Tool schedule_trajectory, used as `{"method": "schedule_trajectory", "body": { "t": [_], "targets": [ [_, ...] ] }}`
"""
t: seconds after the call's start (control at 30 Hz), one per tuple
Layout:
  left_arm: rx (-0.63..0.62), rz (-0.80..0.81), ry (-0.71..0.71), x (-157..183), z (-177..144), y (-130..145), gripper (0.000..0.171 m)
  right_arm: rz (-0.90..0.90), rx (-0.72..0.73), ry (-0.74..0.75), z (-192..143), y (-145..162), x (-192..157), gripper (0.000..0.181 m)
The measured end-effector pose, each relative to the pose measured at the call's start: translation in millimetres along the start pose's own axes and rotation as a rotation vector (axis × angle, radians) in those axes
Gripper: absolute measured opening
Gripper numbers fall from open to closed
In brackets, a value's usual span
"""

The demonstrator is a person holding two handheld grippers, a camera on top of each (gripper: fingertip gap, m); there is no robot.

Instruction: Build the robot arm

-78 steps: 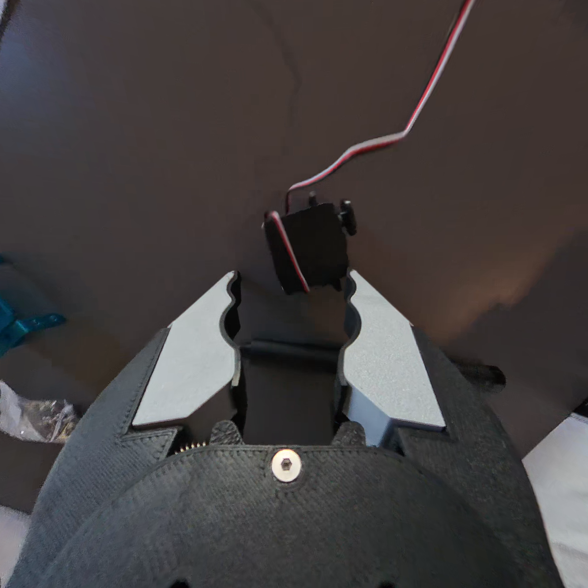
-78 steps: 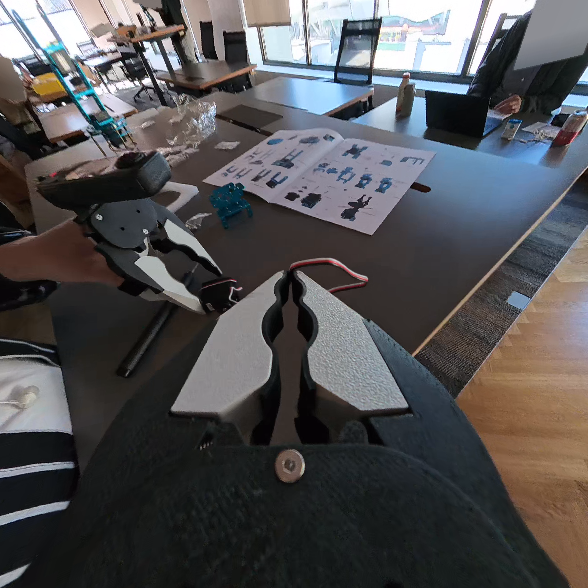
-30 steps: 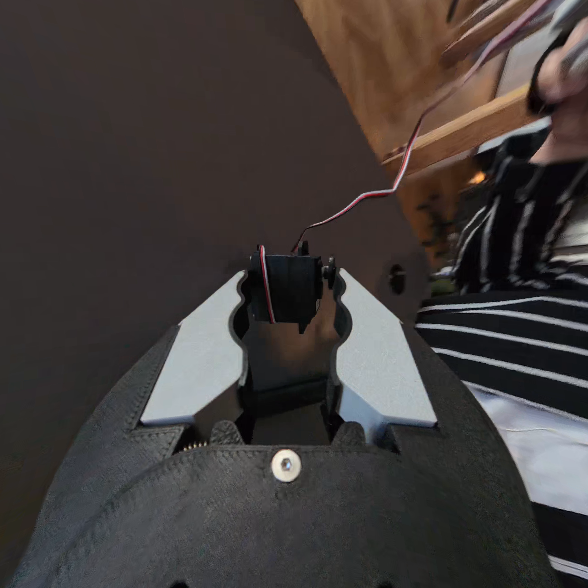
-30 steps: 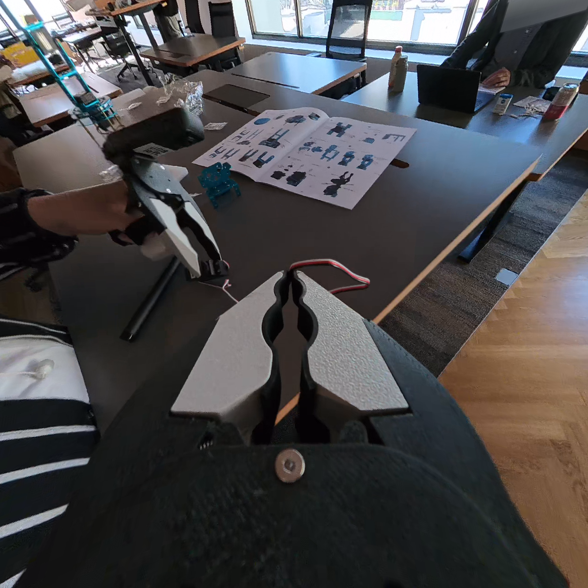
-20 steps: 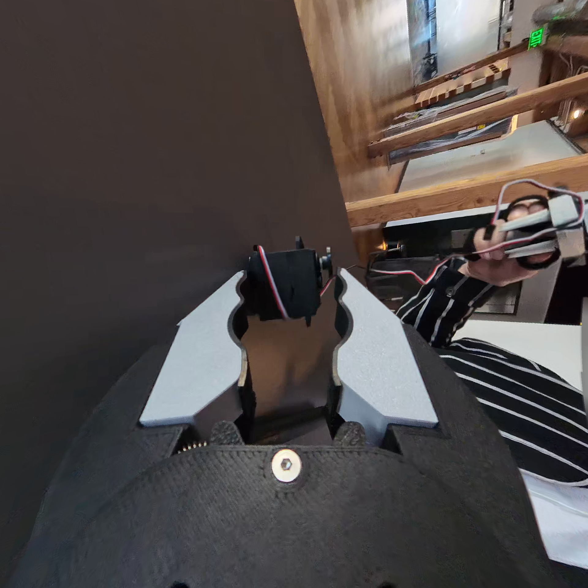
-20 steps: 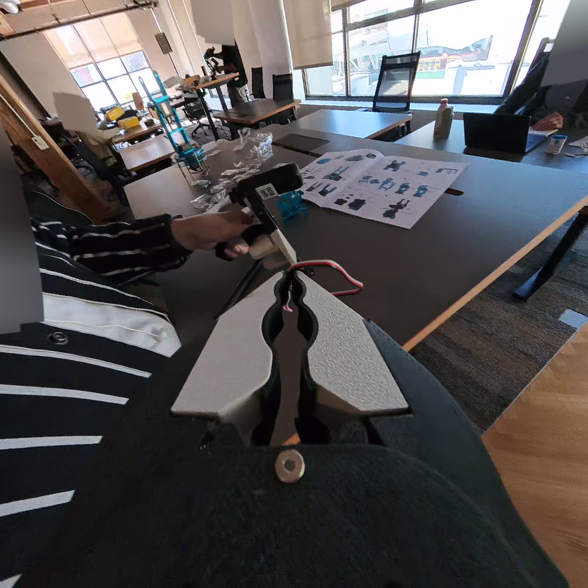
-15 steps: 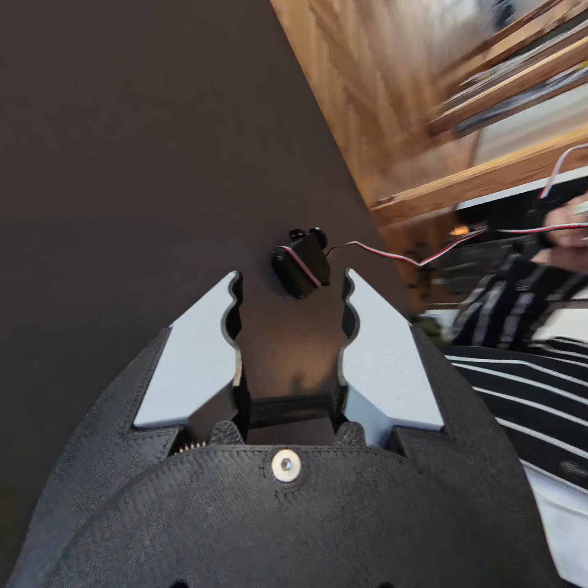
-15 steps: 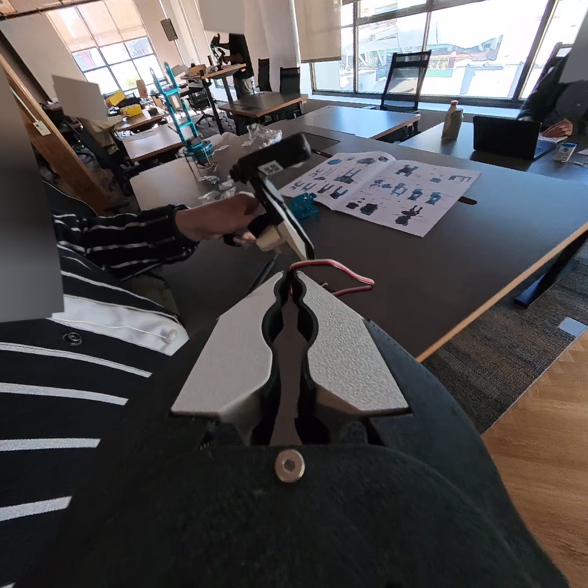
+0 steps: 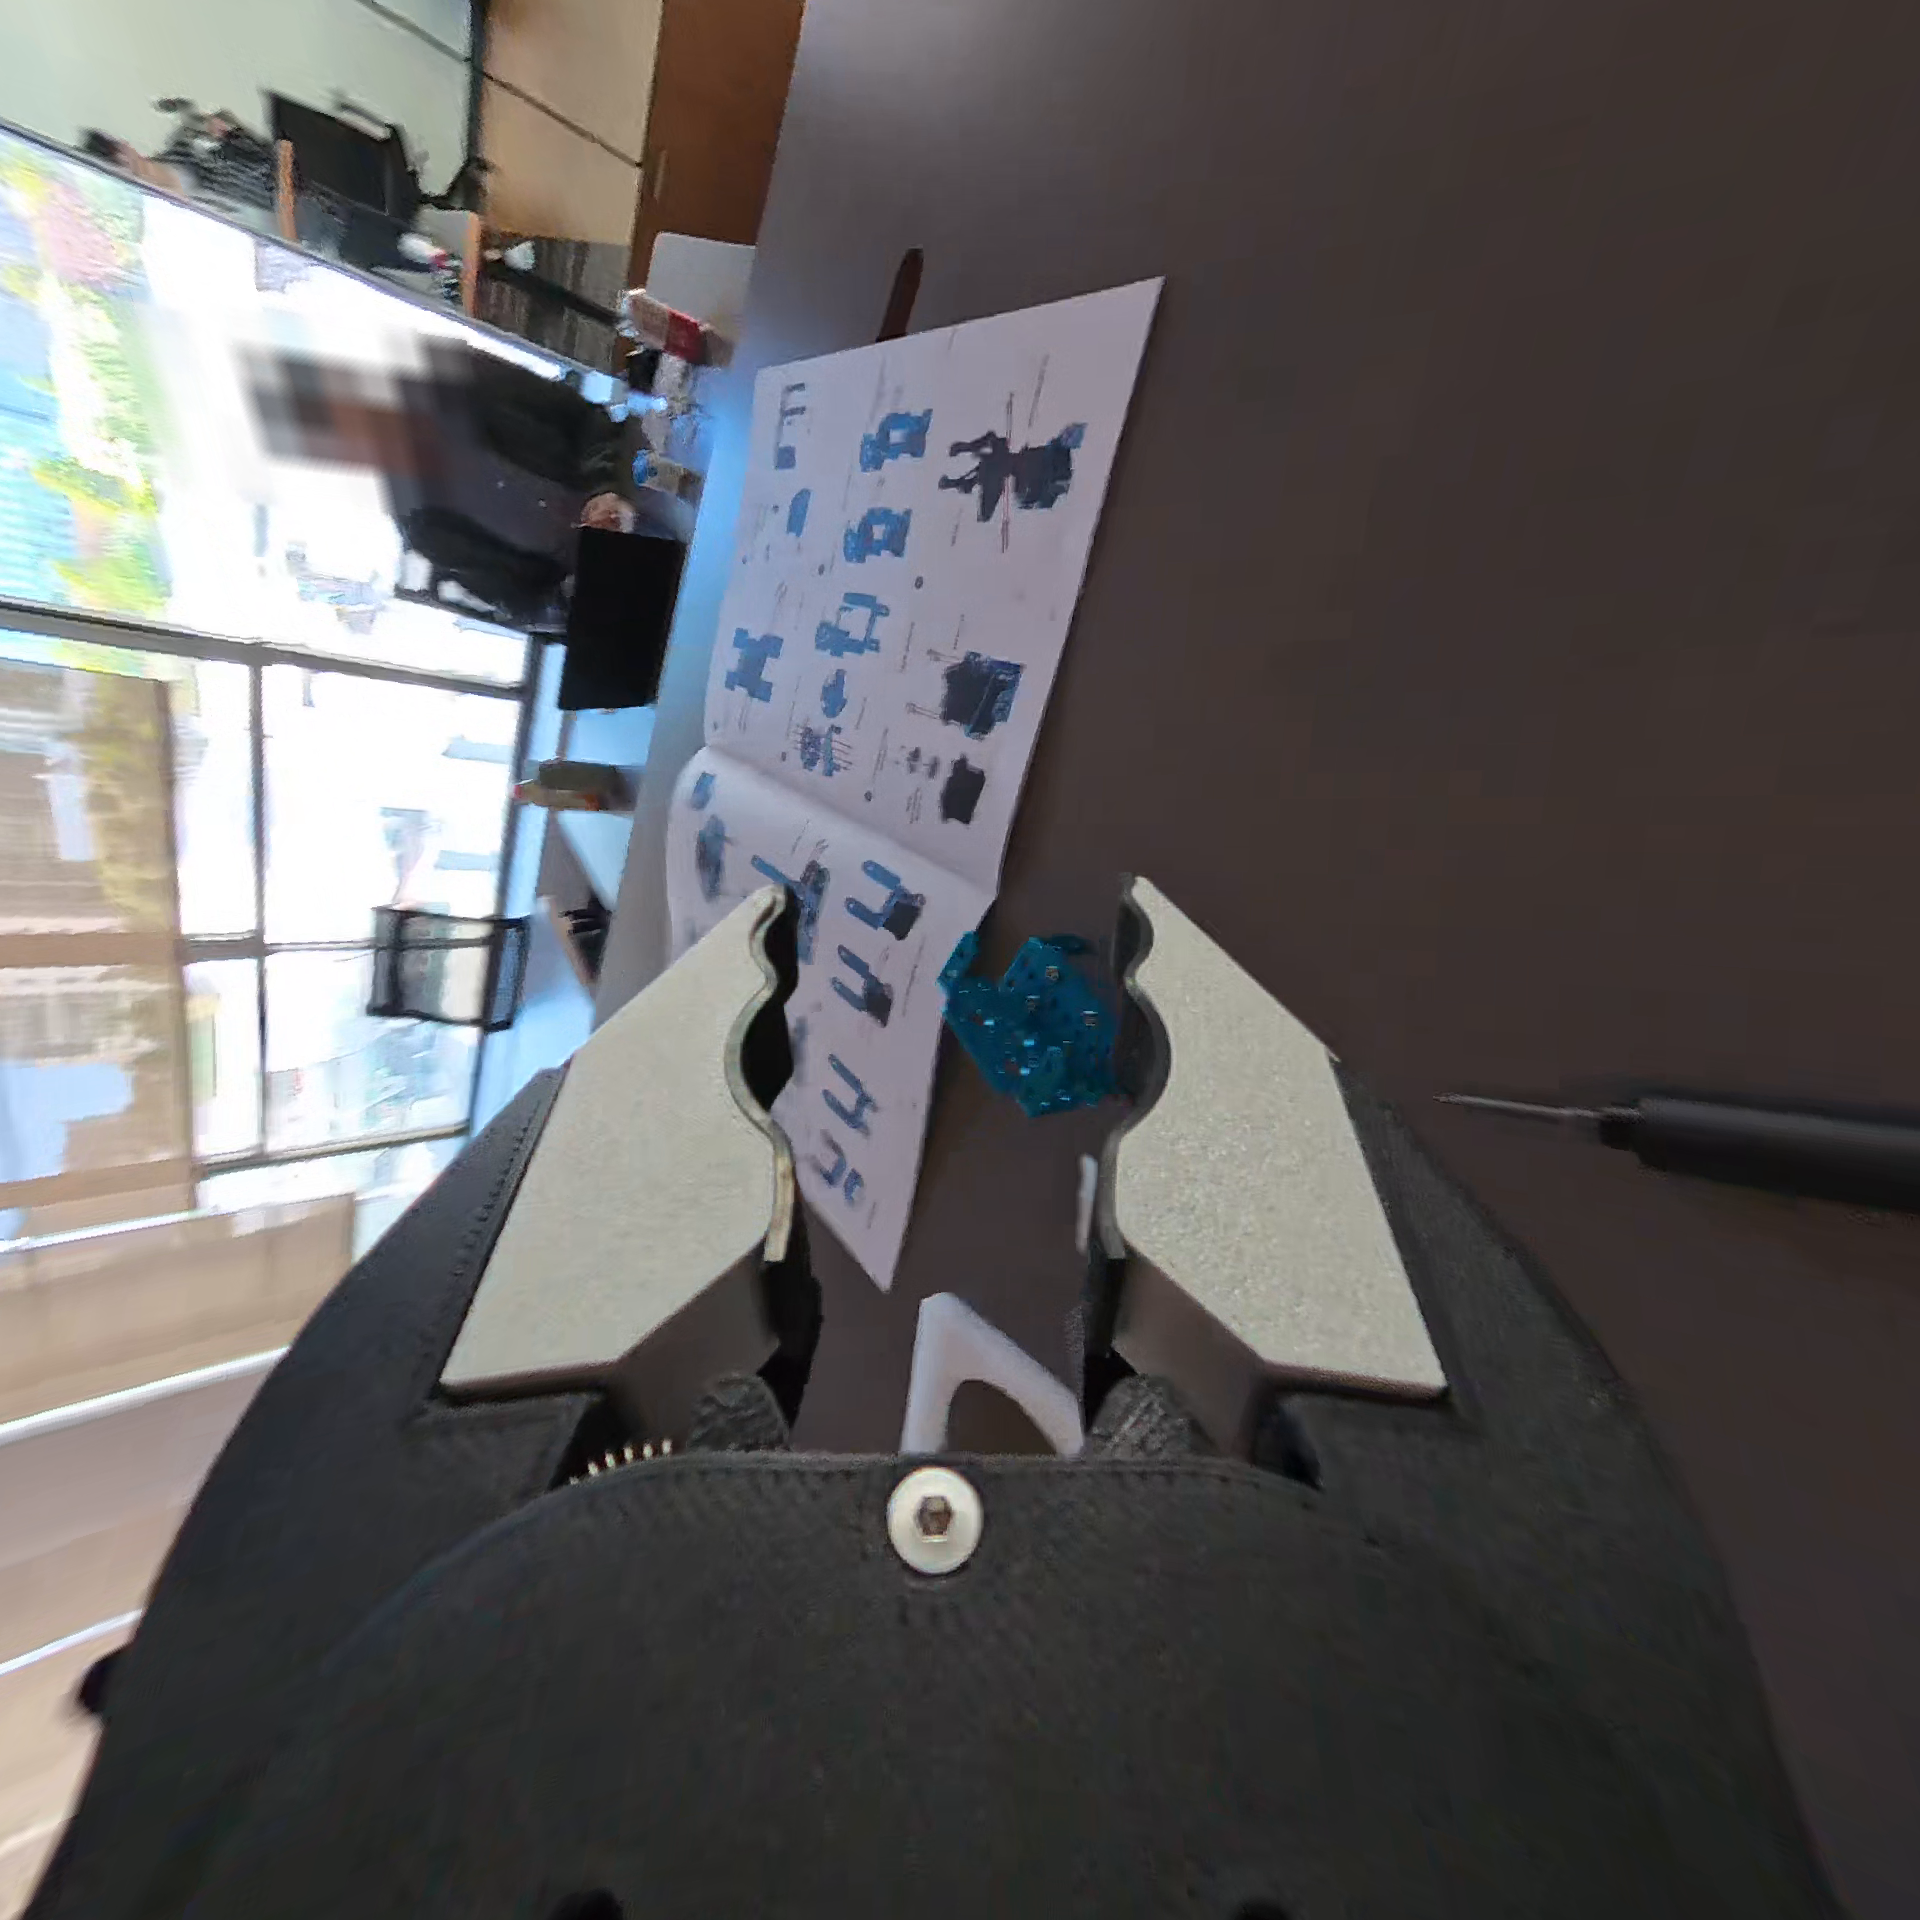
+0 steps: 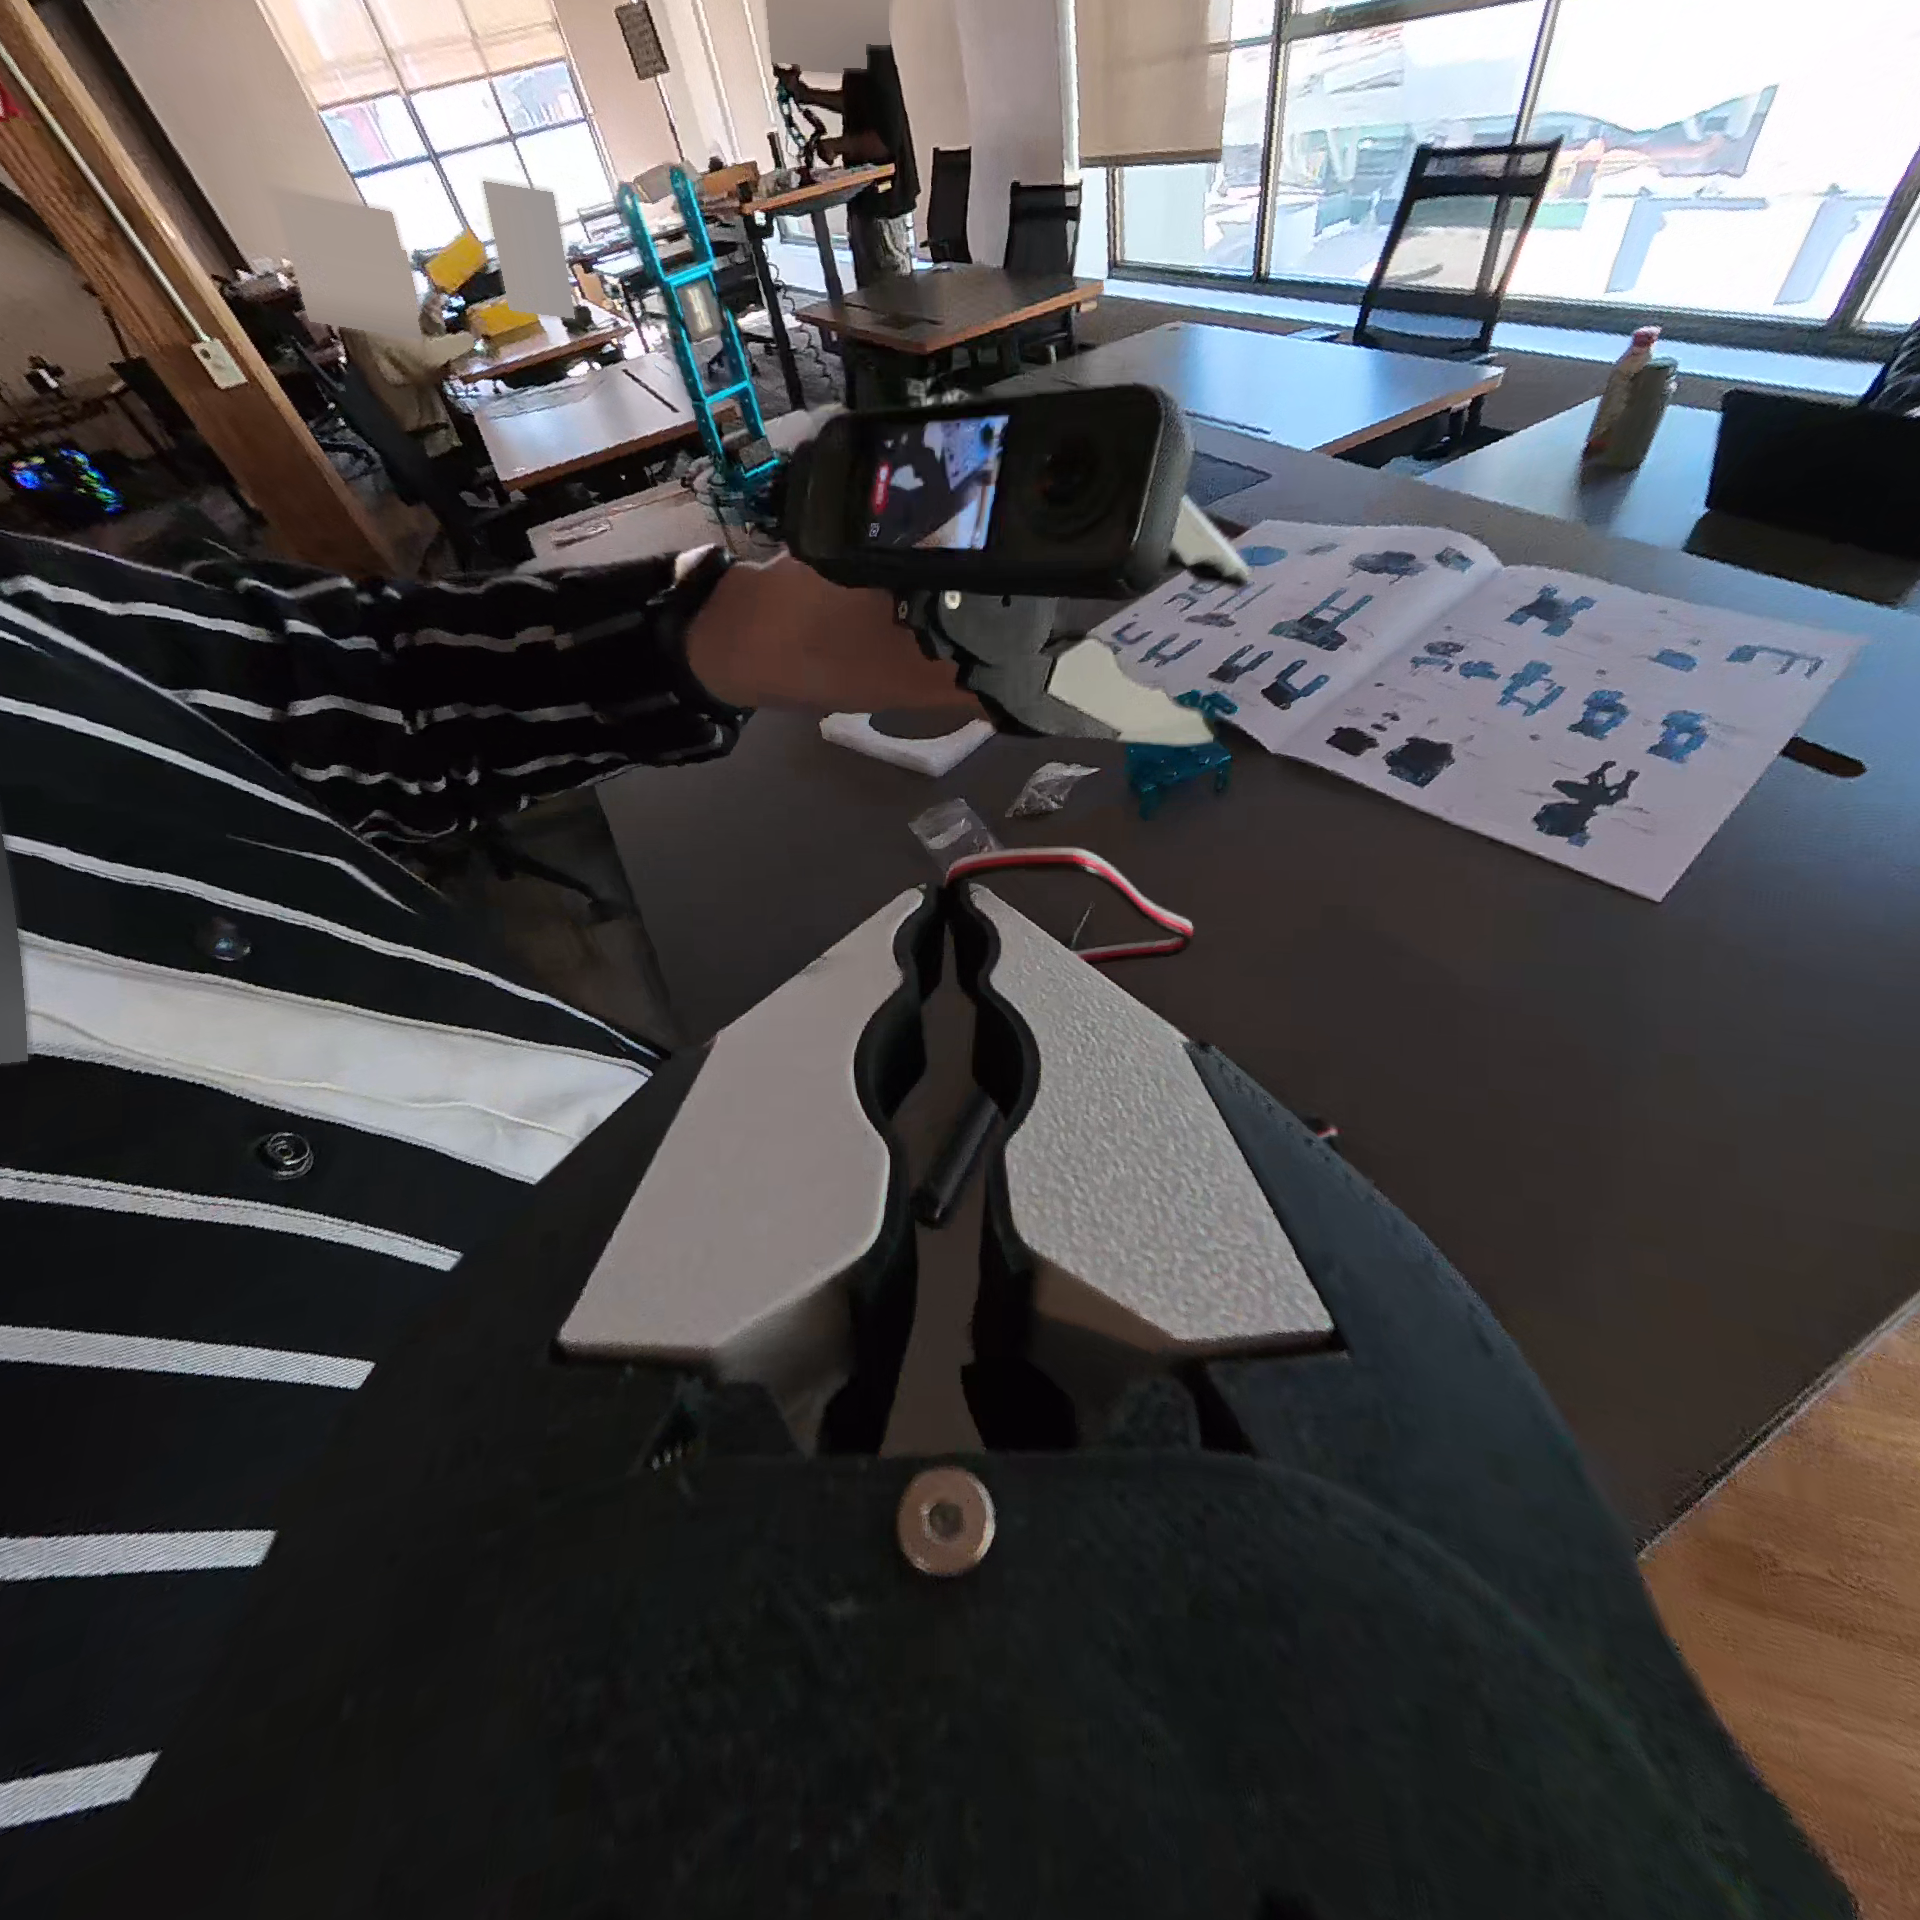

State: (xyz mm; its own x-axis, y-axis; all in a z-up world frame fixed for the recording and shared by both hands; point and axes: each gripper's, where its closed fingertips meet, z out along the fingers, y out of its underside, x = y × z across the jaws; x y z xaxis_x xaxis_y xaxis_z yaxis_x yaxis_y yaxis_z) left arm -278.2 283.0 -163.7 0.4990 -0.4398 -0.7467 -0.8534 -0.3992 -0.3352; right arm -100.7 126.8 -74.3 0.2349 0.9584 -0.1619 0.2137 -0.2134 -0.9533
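Observation:
My right gripper point(image 10: 951, 899) is shut on a red, white and black servo wire point(image 10: 1101, 883), which loops out from the fingertips over the dark table point(image 10: 1455, 1091). The servo itself is hidden. My left gripper point(image 9: 956, 902) is open and empty, held just above the table. A small blue metal bracket point(image 9: 1029, 1023) stands just beyond its fingertips, next to the right finger point(image 9: 1226, 1143). In the right wrist view the left gripper point(image 10: 1221, 649) hovers over the blue bracket point(image 10: 1179, 774), with a camera point(image 10: 987, 488) on top and a hand holding it.
An open instruction booklet point(image 9: 914, 623) point(image 10: 1507, 686) lies beyond the bracket. A black screwdriver point(image 9: 1714, 1138) point(image 10: 956, 1153) lies on the table. There is a white foam piece point(image 10: 909, 732) point(image 9: 977, 1371) and small plastic bags point(image 10: 1049, 784). The table's edge point(image 10: 1766, 1382) is at the right. Left tips to right tips: about 25 cm.
My left gripper opened and let go of the black servo, then swung away to the blue bracket and booklet. My right gripper stays shut on the wire.

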Motion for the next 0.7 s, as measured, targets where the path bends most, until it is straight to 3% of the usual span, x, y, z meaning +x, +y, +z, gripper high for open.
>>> {"method": "schedule_trajectory", "body": {
  "t": [0.2, 0.43, 0.53, 0.7],
  "targets": [
    [0.230, -0.301, 0.461, 45, -24, -3, 0.059, -0.072, 0.030, 0.119, 7, -48, -6, 0.000],
    [0.461, -0.402, 0.896, 88, -67, -22, 0.061, -0.059, -0.011, 0.195, 12, -83, 11, 0.000],
    [0.502, -0.389, 0.969, 102, -69, -20, 0.063, -0.047, -0.033, 0.190, 19, -84, 14, 0.000],
    [0.574, -0.160, 1.003, 141, -80, -16, 0.063, -0.057, -0.087, 0.174, 29, -78, 13, 0.000]
  ]
}}
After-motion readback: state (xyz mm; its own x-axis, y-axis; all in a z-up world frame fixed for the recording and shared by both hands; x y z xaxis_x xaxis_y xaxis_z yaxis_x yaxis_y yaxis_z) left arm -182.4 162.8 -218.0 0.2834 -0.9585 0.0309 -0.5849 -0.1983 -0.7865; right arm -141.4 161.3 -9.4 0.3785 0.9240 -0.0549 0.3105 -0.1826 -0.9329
